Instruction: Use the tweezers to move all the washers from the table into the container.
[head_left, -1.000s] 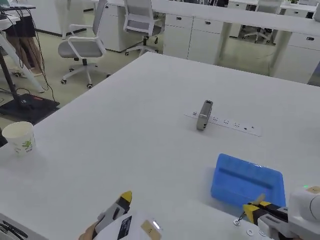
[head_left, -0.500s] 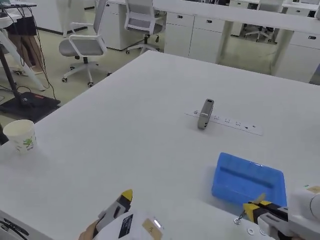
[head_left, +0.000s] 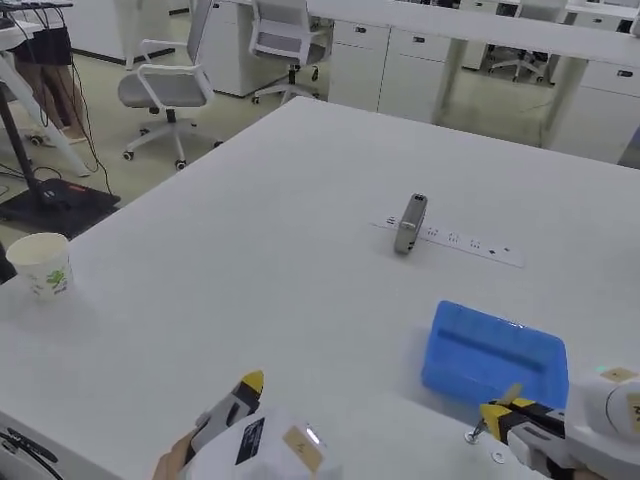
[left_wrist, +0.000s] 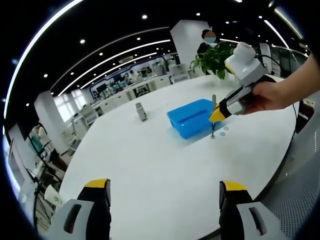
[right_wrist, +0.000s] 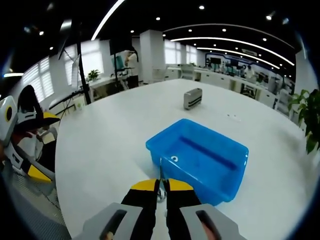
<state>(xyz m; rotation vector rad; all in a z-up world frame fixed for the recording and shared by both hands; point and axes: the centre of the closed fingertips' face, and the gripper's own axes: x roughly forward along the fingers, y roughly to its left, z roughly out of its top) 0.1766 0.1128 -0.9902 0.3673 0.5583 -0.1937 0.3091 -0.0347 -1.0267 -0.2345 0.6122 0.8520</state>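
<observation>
Left gripper view: your left gripper (left_wrist: 164, 186) has its jaws released, empty, above the desk (left_wrist: 140, 160). Right gripper view: your right gripper (right_wrist: 160, 186) has its jaws clenched on the tweezers (right_wrist: 160, 172); one washer (right_wrist: 174, 159) lies in the container (right_wrist: 217, 167). Head view: washers (head_left: 498, 457) lie beside the tips; being flat, they could slip out short of the rim. The cup's (head_left: 42, 265) green print is unreadable.

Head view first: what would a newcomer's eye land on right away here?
The bright blue container stands out on the white table, at its near right, with one washer lying inside. Just beside it the right gripper is shut on the tweezers, tips down by a loose washer on the table. The left gripper hangs open near the table's front edge.
</observation>
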